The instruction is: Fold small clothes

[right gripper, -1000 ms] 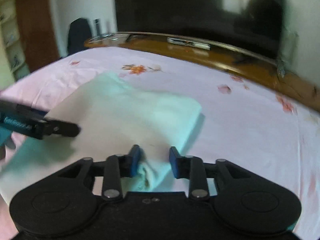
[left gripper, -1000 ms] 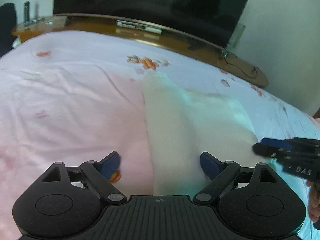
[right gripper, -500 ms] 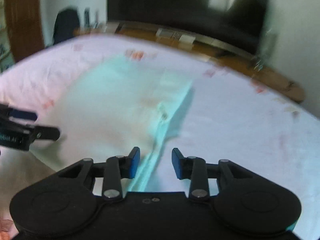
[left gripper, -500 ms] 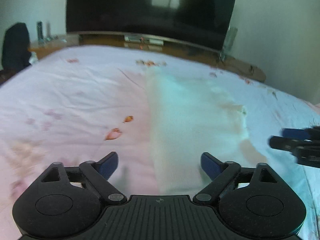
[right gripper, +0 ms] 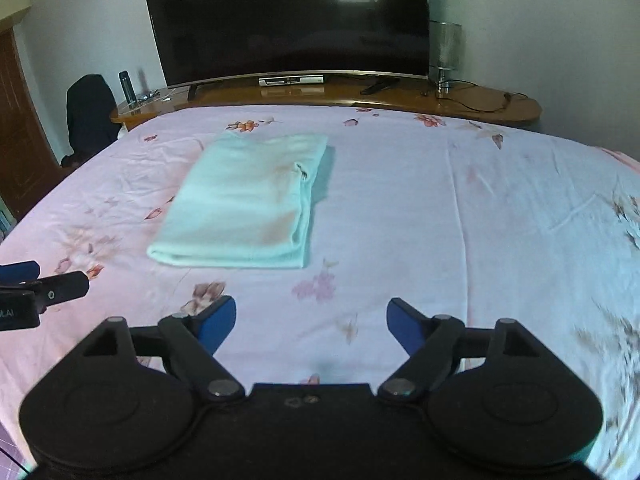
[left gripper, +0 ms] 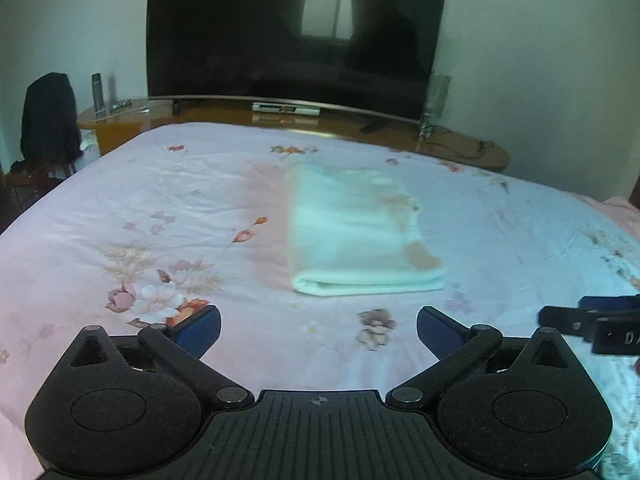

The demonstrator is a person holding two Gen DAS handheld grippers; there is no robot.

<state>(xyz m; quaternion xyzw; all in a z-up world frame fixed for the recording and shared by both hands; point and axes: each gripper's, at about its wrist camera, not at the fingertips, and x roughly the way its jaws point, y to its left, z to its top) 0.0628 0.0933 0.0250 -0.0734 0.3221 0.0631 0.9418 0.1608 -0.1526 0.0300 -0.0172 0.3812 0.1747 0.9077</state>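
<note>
Left claw: the left gripper [left gripper: 319, 326] hangs over bare sheet with its jaws spread as wide as they go, and they have just been opening; nothing sits between them.
Right claw: the right gripper [right gripper: 310, 321] is released too, jaws just been opening, only flowered sheet showing in the gap.
Both together: each claw peeks into the other's view at the edge, side by side and both well short of the cloth.
Bed: the pink flowered bedspread [right gripper: 440, 208] lies flat with light creases, a decent folding surface.
Garment: the pale folded cloth [left gripper: 352, 232] rests on the bedspread ahead of both claws, touched by neither; its near edge is a rounded fold, neat and square to us.
Right side of it: in the right wrist view the cloth [right gripper: 244, 204] shows stacked layers along its right edge and a small pucker partway up, not quite flush.
Step in hand: looks like letting go and backing off from a fold just laid.
Doing it well: I'd keep both claws wide and clear so no pad snags a layer, then judge whether that puckered edge needs a gentle tidy.
Far end: a wooden stand [right gripper: 480, 100] and a dark television [left gripper: 296, 32] sit beyond the bed, well out of play.
</note>
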